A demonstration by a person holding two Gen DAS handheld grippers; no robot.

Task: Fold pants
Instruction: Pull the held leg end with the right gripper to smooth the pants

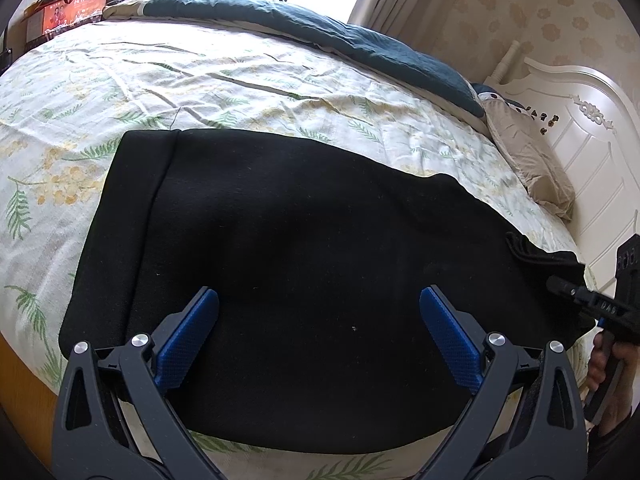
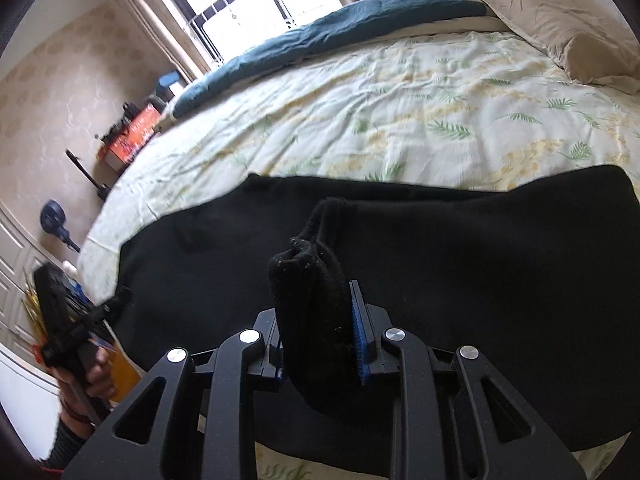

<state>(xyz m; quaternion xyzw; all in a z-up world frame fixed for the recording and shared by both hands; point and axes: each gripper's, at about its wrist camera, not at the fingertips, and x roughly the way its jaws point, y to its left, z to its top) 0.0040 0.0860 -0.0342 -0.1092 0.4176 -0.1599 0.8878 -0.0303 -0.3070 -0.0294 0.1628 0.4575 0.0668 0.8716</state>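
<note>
the black pants [image 1: 304, 272] lie spread across the lower middle of the left wrist view, flat on the leaf-print bedsheet [image 1: 224, 80], with one end running off to the right edge of the frame. the left gripper [image 1: 319, 340] hangs just above the cloth with its blue pads [image 1: 188, 340] spread wide and nothing between them. in the right wrist view the right gripper [image 2: 320, 328] is pinched on a thick bunched wad of the same black fabric, which stands up between its jaws in the middle of the frame (the left pad is buried in the cloth, only the right blue one shows).

the fabric looks like soft, fairly heavy knit: it drapes, bunches into a lump when squeezed, and will sag and trail if lifted by one point. it is not slippery or fragile, so a firm pinch should hold. judging from how it lies, the better hold is at an edge or corner, through both layers, with the free gripper taking the matching corner so the fold comes over evenly instead of twisting. a teal quilt [image 1: 320, 28] and beige pillow [image 1: 532, 160] sit well apart at the upper right.
</note>
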